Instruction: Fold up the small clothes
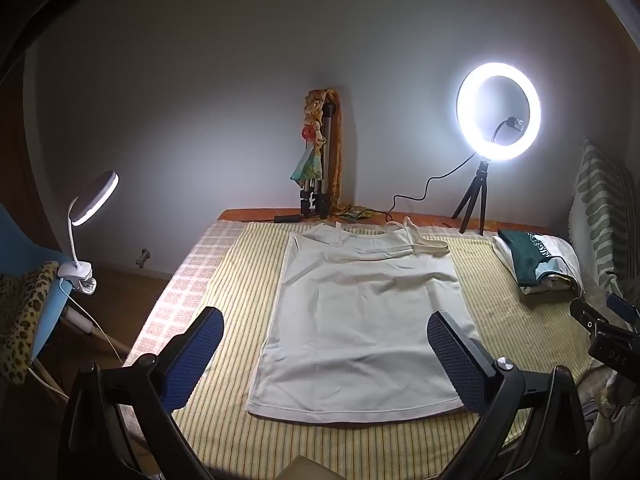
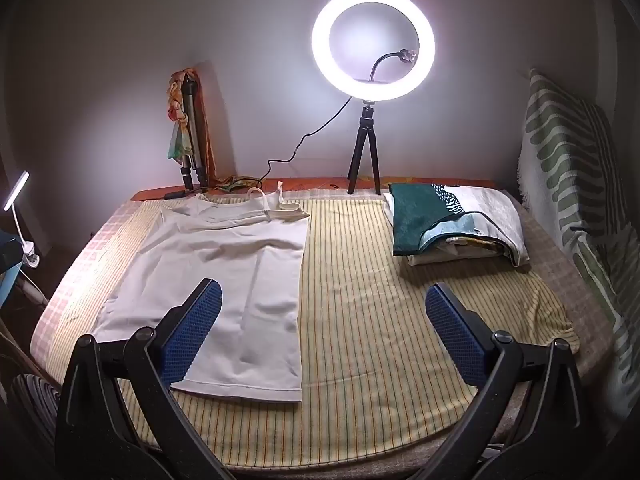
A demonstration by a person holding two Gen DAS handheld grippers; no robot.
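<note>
A white camisole top [image 1: 360,312] lies flat on the yellow striped cloth [image 1: 224,432], straps at the far end, hem towards me. It also shows in the right wrist view [image 2: 224,280], left of centre. My left gripper [image 1: 326,356] is open and empty, held above the top's near hem. My right gripper [image 2: 324,336] is open and empty, above the striped cloth [image 2: 380,320] just right of the top. The right gripper also shows at the right edge of the left wrist view [image 1: 604,320].
A stack of folded clothes [image 2: 452,224] sits at the far right. A lit ring light on a tripod [image 2: 372,48] and a folded tripod with scarves [image 2: 188,128] stand at the back. A clip lamp [image 1: 92,204] stands left. A striped blanket [image 2: 576,184] drapes at the right.
</note>
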